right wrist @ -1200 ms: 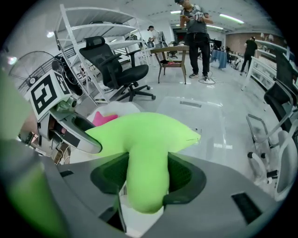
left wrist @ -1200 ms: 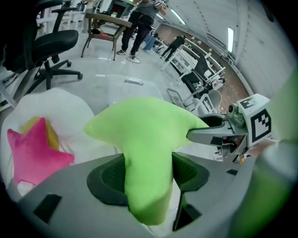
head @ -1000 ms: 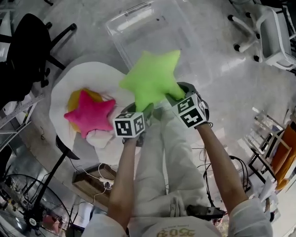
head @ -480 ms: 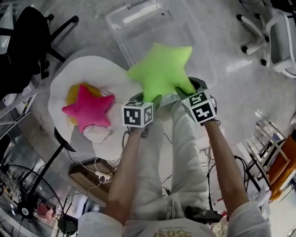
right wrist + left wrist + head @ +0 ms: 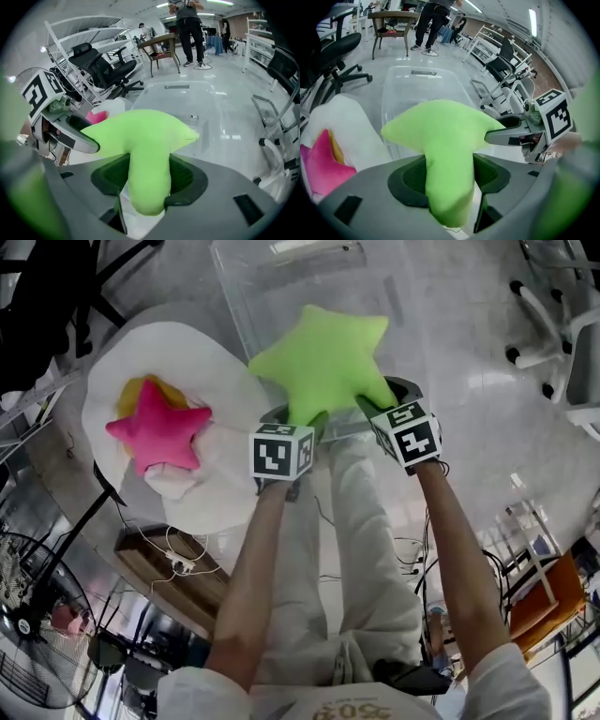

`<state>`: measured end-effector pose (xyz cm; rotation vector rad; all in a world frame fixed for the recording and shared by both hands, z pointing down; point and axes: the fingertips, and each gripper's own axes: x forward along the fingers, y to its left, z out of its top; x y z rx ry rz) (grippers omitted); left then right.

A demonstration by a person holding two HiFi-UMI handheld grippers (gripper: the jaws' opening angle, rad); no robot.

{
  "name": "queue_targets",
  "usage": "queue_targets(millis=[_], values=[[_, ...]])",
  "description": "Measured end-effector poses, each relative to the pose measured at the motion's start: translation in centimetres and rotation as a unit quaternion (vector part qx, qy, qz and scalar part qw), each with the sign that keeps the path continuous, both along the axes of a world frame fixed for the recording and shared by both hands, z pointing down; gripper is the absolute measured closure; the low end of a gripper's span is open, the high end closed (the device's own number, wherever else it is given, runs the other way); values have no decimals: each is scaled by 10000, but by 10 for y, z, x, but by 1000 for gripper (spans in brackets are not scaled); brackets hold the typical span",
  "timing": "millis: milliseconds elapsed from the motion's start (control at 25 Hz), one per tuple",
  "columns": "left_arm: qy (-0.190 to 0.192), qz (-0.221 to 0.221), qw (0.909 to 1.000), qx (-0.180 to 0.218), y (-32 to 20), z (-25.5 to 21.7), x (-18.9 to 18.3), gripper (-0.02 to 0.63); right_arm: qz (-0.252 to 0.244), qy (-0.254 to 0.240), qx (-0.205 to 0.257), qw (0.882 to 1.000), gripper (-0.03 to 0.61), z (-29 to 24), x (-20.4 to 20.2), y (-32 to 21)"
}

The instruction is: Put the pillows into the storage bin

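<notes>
Over the near end of a clear plastic storage bin (image 5: 375, 277) that stands on the pale glossy floor (image 5: 487, 381), a lime-green, star-shaped plush pillow (image 5: 323, 357) hangs in the air, carried between two hand-held tools. One lower arm of the star runs down into the left tongs (image 5: 292, 418), whose jaws are clamped on it from both sides. The other lower arm is pinched the same way in the right tongs (image 5: 384, 395). Both tools point steeply down, their black-and-white marker cubes facing up, and the person's bare forearms reach out behind them.

Off to the left, just beside the bin, stands a white rounded worktop (image 5: 225, 399). On it lies a hot-pink star-shaped pillow (image 5: 157, 427), resting partly on something yellow (image 5: 141, 390) that I cannot make out. A black office chair (image 5: 37, 306) sits further left, a white chair (image 5: 562, 324) stands well apart on the right, and a black floor fan (image 5: 37, 634) is near the person's side.
</notes>
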<state>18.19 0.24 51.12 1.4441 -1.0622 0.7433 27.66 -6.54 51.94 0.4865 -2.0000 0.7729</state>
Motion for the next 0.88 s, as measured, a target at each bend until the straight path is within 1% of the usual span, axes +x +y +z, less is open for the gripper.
queue_targets(millis=[200, 400, 480, 560, 640, 680, 720, 800, 880], values=[[-84, -159, 9998, -127, -16, 16, 14, 327, -203, 18, -97, 9997, 336, 17, 12, -17], [-57, -264, 9993, -257, -28, 36, 22, 327, -185, -46, -249, 9995, 327, 40, 21, -30], [-63, -291, 9992, -256, -36, 43, 24, 327, -164, -86, -214, 9996, 327, 49, 22, -38], [-104, -338, 9992, -167, -44, 48, 24, 325, -149, -94, -120, 9998, 328, 54, 22, -46], [-247, -329, 9992, 2, -50, 55, 23, 311, -201, 88, 15, 9998, 303, 59, 28, -52], [-340, -299, 9990, 38, -52, 61, 23, 291, -283, 241, 112, 9992, 284, 62, 31, -55], [-403, -273, 9988, 8, -52, 67, 22, 289, -382, 373, 206, 9984, 265, 65, 34, -57], [-345, -303, 9988, -159, -47, 77, 24, 284, -481, 480, 212, 9975, 262, 68, 38, -55], [-202, -360, 9988, -265, -41, 78, 28, 265, -440, 478, 61, 9979, 262, 68, 43, -47]])
